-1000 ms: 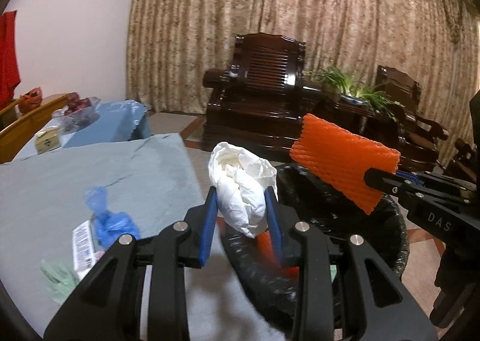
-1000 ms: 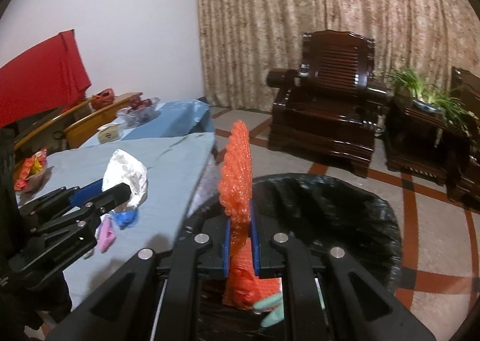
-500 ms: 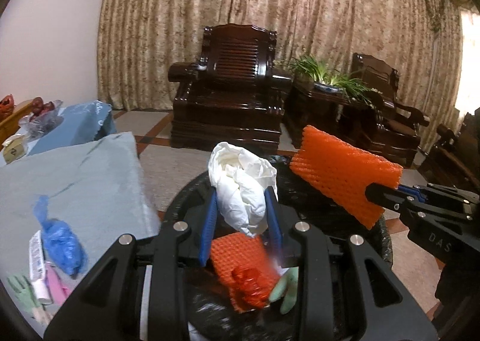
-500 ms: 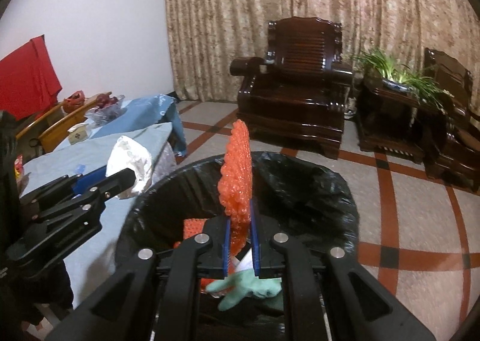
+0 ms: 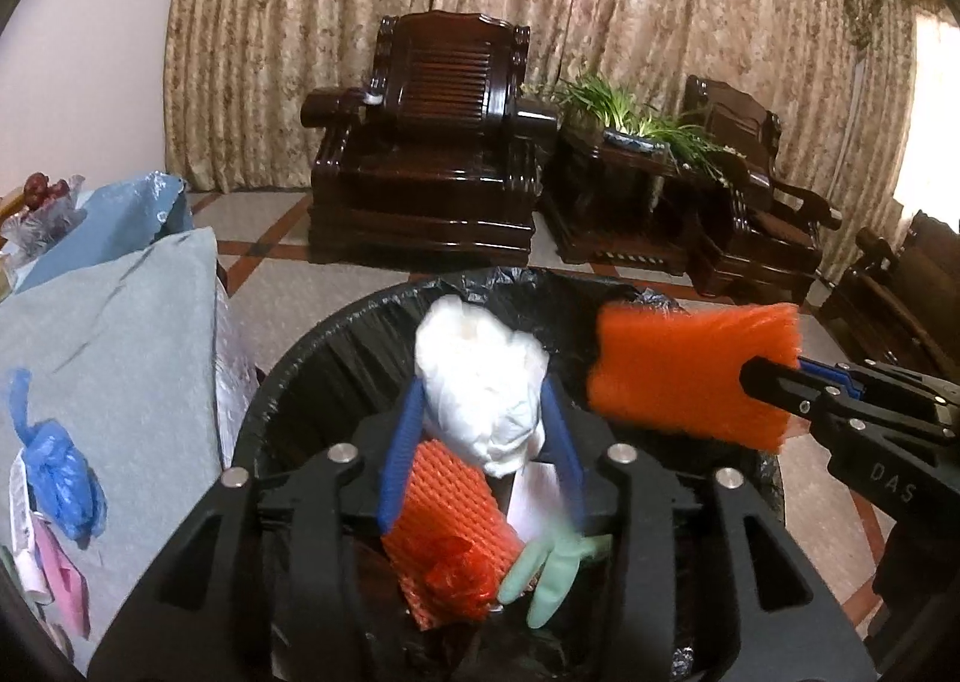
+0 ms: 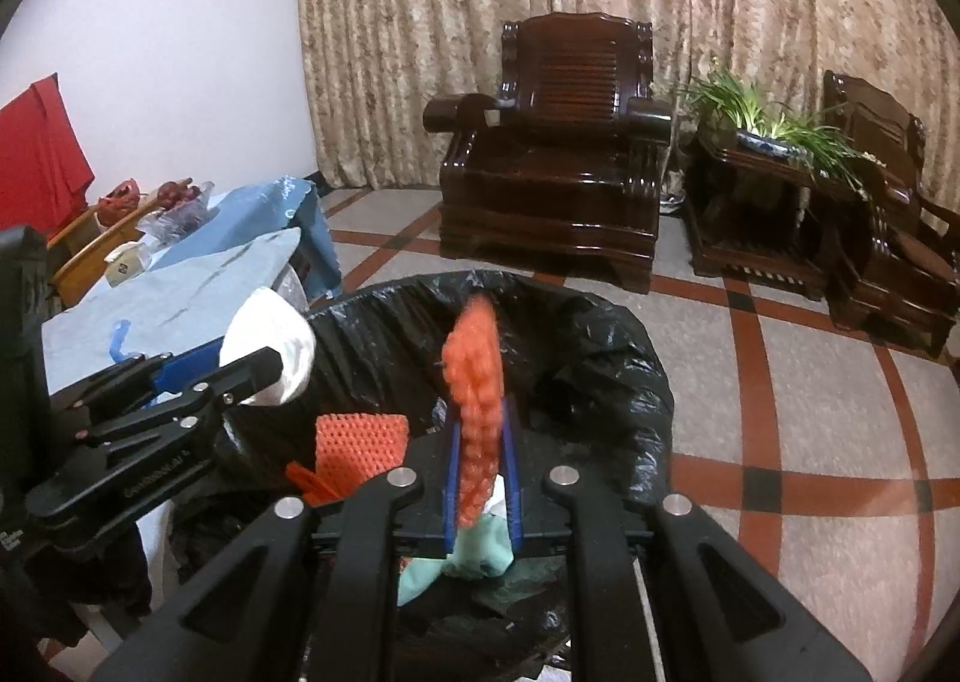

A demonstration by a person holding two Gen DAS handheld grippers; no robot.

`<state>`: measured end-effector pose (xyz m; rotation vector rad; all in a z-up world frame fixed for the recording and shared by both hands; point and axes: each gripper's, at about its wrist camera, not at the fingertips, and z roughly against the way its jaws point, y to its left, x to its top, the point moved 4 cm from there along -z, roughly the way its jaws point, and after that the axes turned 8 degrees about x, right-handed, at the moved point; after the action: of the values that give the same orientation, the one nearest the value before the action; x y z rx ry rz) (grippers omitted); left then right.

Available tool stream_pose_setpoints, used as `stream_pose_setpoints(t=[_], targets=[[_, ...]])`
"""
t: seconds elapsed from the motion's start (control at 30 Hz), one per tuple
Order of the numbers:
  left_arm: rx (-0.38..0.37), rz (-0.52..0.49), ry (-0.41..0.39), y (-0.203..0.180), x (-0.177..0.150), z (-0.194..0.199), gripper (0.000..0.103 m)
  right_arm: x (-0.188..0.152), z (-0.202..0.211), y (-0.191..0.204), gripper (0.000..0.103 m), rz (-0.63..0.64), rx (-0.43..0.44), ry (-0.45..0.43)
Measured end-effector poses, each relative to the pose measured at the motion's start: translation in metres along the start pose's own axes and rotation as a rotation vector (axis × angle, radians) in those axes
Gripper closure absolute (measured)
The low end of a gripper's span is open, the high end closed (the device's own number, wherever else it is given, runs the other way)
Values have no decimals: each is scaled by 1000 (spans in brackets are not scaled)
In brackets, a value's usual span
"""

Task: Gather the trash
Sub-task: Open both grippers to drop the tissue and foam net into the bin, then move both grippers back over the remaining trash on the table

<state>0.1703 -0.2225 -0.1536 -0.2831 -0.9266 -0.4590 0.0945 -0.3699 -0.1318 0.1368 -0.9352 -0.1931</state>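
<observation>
Between the blue pads of the left gripper (image 5: 480,430) sits a crumpled white wad (image 5: 480,382), probably thin plastic or paper. The jaws are opening; the wad is blurred and appears to be slipping free, with the pads no longer clearly pressing on it. The right gripper (image 6: 483,478) has an orange foam net sleeve (image 6: 475,400) standing upright between its 2 pads. These jaws are also opening, and whether the pads still touch the sleeve cannot be told.

Both items hang directly over the open mouth of the black-lined trash bin (image 5: 312,358).

Handling notes, as judgement:
1. Wad: very light, soft, compressible. It may cling to a pad or drift; release well inside the rim.
2. Sleeve: light, springy, not fragile. It rebounds when released, so grip across the flat middle, not the edge.

Inside the bin lie a second orange net (image 5: 444,496), a red scrap (image 5: 459,574), a pale green glove (image 5: 555,568) and a white paper (image 5: 537,496).

On the blue-grey table cover (image 5: 120,334) beside the bin, a knotted blue bag (image 5: 60,472) and pink and white wrappers (image 5: 54,580) remain to collect.
</observation>
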Motion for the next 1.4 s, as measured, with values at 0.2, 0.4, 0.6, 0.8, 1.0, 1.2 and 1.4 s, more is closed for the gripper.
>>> stream_pose_setpoints(t=[0.2,0.4,0.6,0.8,1.0,1.2,1.4], targets=[[12,31,-10,18,-4,9,33,-1,3,-2,44,-14,-18,-13],[101,49,-55,50,0,35,16,7,11,12,6,-7,-12,-59],[225,85,-100,100,1,75,12,15,5,46,6,20,52,-61],[345,145,-100,156,-11,112,12,20,-7,94,6,73,130,-58],[459,196,-89,207,-28,141,12,21,-25,158,6,158,225,-45],[530,236,-76,248,-40,160,12,20,-41,209,6,220,303,-32],[576,269,-57,277,-52,167,12,18,-65,251,6,256,356,-15]])
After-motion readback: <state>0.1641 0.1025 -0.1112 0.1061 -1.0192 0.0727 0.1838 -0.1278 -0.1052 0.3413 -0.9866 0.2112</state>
